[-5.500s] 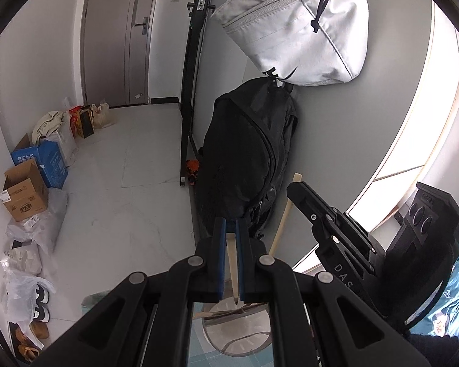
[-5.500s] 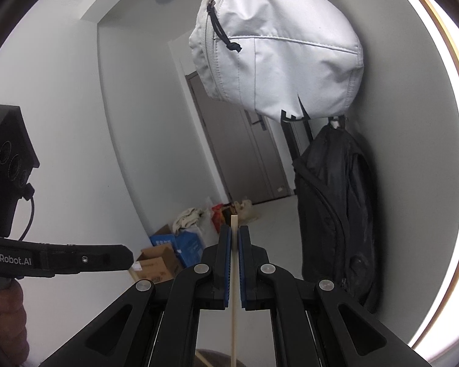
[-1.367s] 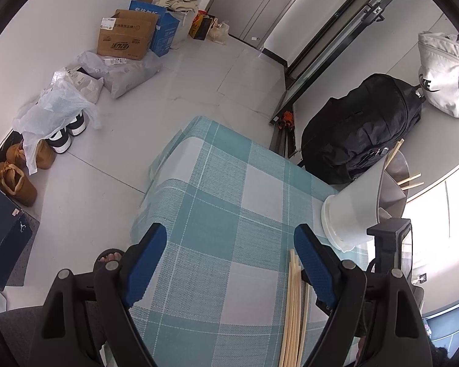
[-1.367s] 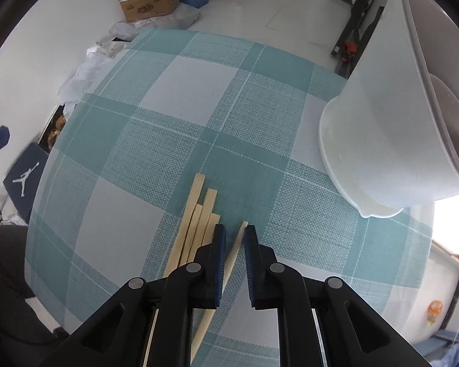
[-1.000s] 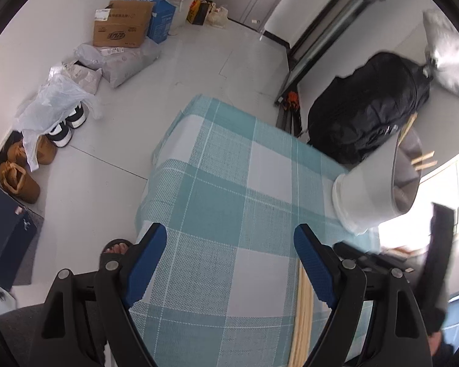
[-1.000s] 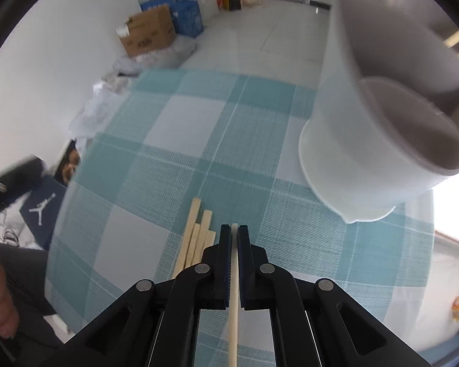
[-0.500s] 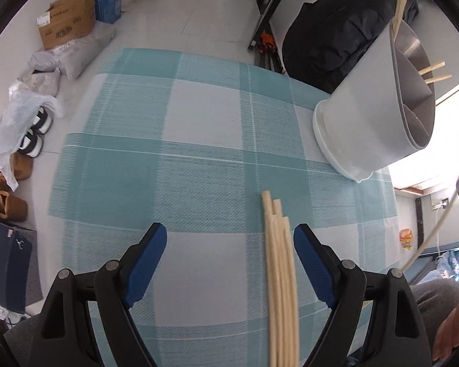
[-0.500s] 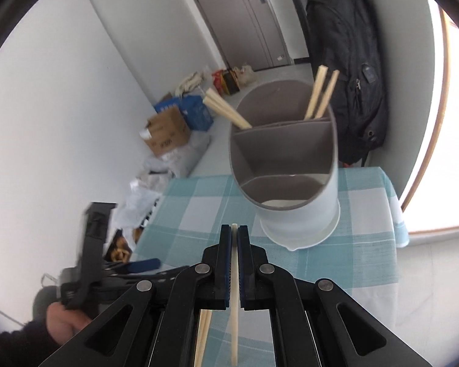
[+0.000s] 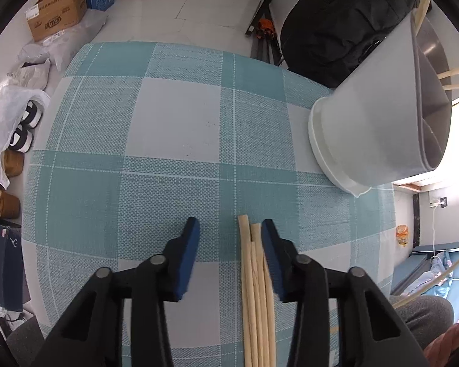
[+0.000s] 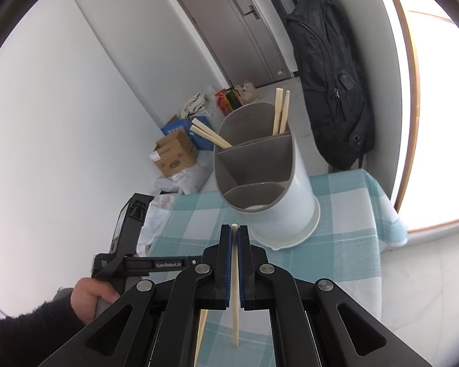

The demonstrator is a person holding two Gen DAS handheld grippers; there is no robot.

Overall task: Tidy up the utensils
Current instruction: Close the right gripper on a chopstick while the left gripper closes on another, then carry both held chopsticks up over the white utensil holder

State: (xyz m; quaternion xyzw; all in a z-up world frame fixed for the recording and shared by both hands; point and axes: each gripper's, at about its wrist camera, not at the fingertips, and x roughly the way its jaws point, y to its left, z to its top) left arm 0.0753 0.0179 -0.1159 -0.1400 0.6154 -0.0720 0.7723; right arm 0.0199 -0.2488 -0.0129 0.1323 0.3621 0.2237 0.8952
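Left gripper lowered over chopsticks; its body reads "GenRobot.AI"

left hand-held gripper narrowed, now straddling chopsticks

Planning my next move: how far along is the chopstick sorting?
Four chopsticks already stand in the holder. The right gripper is shut on one chopstick. The left gripper, open, straddles the bundle of chopsticks lying on the tablecloth.
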